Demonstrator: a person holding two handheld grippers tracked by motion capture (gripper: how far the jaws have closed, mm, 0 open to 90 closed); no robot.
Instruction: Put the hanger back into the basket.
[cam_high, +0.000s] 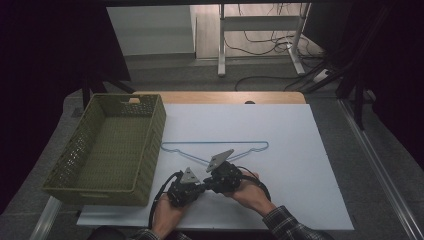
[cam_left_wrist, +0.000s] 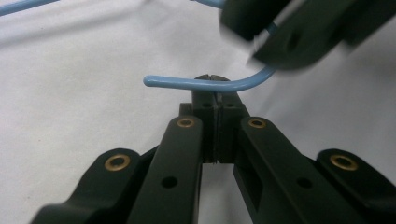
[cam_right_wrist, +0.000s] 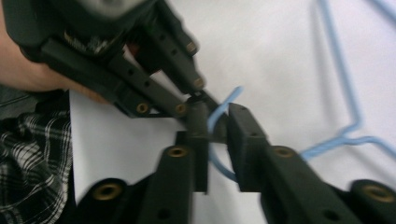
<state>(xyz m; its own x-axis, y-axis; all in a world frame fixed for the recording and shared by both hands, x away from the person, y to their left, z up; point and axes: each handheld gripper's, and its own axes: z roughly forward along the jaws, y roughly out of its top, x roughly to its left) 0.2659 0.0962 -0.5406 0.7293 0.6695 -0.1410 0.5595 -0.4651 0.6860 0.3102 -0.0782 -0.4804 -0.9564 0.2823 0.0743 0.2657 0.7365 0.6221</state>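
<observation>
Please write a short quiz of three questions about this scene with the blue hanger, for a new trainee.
1. True or false: the green basket holds the blue wire hanger.
2. Which part of the hanger does the left gripper pinch? A) the hook B) the long straight bar C) a shoulder bend
3. Fill in: the right gripper has the hook between its jaws, which stand slightly ____.

Key: 1. False: the basket is empty, and the hanger lies on the white board. 2. A. 3. apart.

My two grippers crowd each other at the hanger's hook (cam_left_wrist: 205, 84); the green basket (cam_high: 150, 150) walls my left, while open white board (cam_high: 300, 165) lies rightward.
</observation>
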